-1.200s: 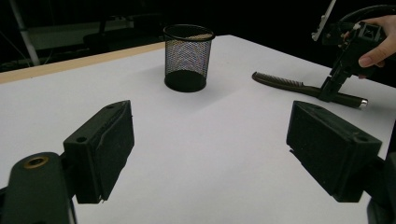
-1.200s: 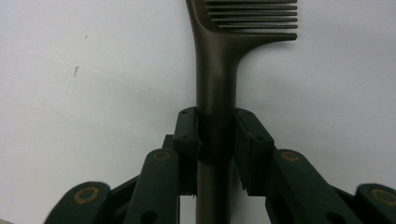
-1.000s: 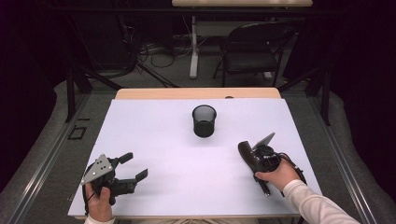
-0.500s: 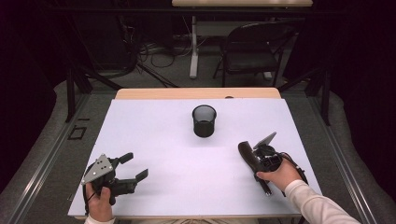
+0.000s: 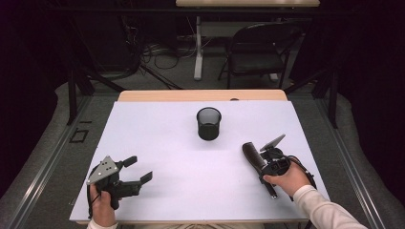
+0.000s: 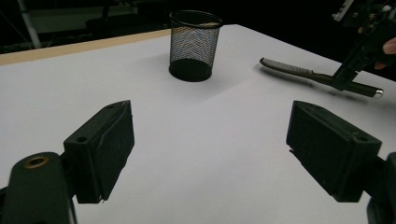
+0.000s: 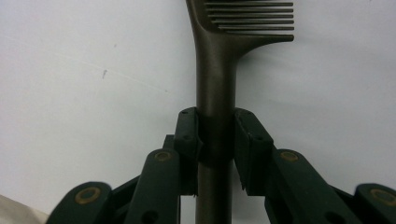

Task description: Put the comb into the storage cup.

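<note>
A dark comb (image 5: 253,155) with a long handle lies low over the white table, right of centre, its toothed head pointing toward the far side. My right gripper (image 5: 265,170) is shut on the handle; in the right gripper view both pads (image 7: 188,135) press the comb (image 7: 219,70) just below the teeth. A black mesh cup (image 5: 208,123) stands upright mid-table, beyond both grippers. My left gripper (image 5: 138,169) rests near the front left, open, with nothing between its fingers. From the left gripper (image 6: 210,149) view I see the cup (image 6: 194,44) ahead and the comb (image 6: 289,69) held by the right gripper (image 6: 345,77).
The white sheet (image 5: 157,138) covers most of the wooden table (image 5: 200,95). A dark chair (image 5: 260,52) and a table leg (image 5: 198,47) with cables stand beyond the far edge. Black frame rails (image 5: 45,157) run along both sides.
</note>
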Available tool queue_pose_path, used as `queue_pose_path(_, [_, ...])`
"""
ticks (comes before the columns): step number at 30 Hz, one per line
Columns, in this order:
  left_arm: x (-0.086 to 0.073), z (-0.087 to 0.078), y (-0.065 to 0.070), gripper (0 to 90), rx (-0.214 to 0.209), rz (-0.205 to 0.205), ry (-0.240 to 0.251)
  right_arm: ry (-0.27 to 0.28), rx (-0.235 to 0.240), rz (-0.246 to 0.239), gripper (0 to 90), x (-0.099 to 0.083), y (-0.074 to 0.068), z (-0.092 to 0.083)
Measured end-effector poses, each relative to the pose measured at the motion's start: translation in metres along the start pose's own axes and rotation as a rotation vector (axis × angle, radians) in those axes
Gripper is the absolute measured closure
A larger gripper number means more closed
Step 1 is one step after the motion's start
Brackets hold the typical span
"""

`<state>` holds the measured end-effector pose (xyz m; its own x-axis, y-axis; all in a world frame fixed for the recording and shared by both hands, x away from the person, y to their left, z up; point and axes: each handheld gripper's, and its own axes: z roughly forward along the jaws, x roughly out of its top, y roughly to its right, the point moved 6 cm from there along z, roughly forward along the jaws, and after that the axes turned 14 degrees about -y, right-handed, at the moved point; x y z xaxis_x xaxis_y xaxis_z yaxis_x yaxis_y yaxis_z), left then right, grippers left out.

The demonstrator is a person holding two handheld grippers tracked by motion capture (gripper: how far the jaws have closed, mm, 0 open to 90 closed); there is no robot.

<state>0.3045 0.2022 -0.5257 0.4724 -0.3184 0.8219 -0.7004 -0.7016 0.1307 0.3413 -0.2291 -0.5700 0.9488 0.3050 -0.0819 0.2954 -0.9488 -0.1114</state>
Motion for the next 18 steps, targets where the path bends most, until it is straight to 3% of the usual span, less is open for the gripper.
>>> queue_pose_path(3, [0.0,0.002,-0.001,15.5,0.007,-0.018,-0.008,0.048,0.019,-0.013,72.9,0.002,-0.001,-0.003])
queue_pose_path(5, [0.0,0.004,-0.002,15.5,0.018,-0.022,-0.023,0.036,0.014,-0.018,72.9,0.0,-0.002,-0.008])
queue_pose_path(9, [0.001,0.004,-0.001,15.5,0.024,-0.016,-0.014,0.082,0.04,-0.015,72.9,0.001,-0.005,-0.015])
queue_pose_path(10, [0.002,0.004,-0.001,15.5,0.025,-0.016,-0.011,0.071,0.029,-0.022,72.9,0.001,-0.005,-0.018])
queue_pose_path(11, [0.002,0.004,-0.001,15.5,0.029,-0.017,-0.01,0.117,0.049,-0.026,72.9,0.003,-0.006,-0.017])
queue_pose_path(12, [0.002,0.004,-0.001,15.5,0.028,-0.016,-0.008,0.103,0.047,-0.019,72.9,0.002,-0.006,-0.021])
queue_pose_path(18, [0.004,0.006,0.0,15.6,0.035,-0.025,-0.001,0.186,0.045,-0.057,72.9,0.004,-0.01,-0.033])
